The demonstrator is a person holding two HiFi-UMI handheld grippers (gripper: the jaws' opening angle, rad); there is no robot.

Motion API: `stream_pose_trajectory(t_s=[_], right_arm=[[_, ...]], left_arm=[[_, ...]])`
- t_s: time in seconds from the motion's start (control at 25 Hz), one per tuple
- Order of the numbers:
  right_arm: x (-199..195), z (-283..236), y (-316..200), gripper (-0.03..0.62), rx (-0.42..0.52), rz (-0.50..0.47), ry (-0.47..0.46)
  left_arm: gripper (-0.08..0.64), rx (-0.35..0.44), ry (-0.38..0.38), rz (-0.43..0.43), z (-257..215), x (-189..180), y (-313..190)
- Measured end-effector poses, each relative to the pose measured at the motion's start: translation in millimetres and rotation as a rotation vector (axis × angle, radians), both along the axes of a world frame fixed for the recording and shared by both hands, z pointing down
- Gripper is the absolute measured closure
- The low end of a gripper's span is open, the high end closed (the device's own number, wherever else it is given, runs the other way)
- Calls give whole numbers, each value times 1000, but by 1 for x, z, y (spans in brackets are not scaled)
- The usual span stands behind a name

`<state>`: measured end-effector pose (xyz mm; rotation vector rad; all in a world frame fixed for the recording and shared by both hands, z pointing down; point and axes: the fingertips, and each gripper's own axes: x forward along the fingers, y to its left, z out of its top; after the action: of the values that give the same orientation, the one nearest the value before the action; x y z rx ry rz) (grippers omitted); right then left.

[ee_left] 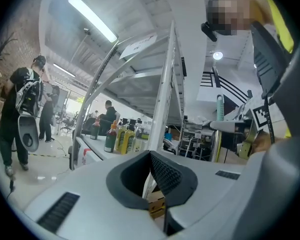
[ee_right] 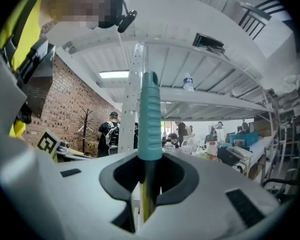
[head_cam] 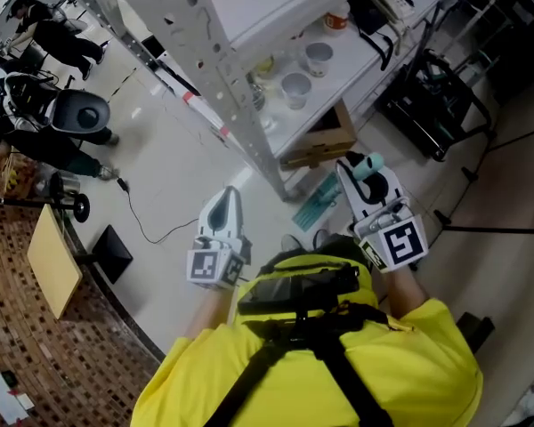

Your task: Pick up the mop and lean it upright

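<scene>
Left of the shelf post (head_cam: pixel 236 114), the left gripper (head_cam: pixel 228 201) is clenched on nothing, so it gives no support. The whole mop (ee_right: pixel 150 119) depends on the right gripper (ee_right: pixel 149 176), which is right of the post and grasps the handle just under its top end. A one-point hold that high is the main risk. The long shaft below can swing or twist between the jaws, and a slack grip would let it slide down.

The floor (head_cam: pixel 173 172) around the post looks smooth and pale. When the mop is leaned, its foot could skid away from the post and the handle would topple. The post is narrow, so a handle rested on it could roll off to either side. The cups (head_cam: pixel 295 88) on the shelf just right of the post could be knocked if the top end swings inward.

The mop's upper end is a ribbed teal grip (head_cam: pixel 367 165) standing upright above the jaws and close to the post. Below it a darker shaft with a yellow streak runs down between the jaws. A flat teal piece on the floor near the foot of the post, just right of it, is probably the mop head (head_cam: pixel 317 203), though I cannot trace the shaft to it.
</scene>
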<state>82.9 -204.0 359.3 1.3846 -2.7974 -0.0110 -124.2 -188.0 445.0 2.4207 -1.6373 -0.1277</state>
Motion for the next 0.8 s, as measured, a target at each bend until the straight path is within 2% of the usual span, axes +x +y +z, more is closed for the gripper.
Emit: stream_pose_trajectory(t_s=[0.2, 0.48, 0.64, 0.8], right_arm=[[-4, 99, -35, 523, -97, -8, 67], [-23, 271, -81, 526, -274, 3, 203], [-29, 325, -100, 528, -339, 29, 245], [-40, 354, -118, 528, -377, 24, 277]], left_arm=[[554, -31, -19, 25, 13, -1, 11], [554, -112, -54, -17, 30, -22, 34], [554, -122, -87, -27, 34, -32, 44], [554, -122, -84, -65, 34, -42, 45]])
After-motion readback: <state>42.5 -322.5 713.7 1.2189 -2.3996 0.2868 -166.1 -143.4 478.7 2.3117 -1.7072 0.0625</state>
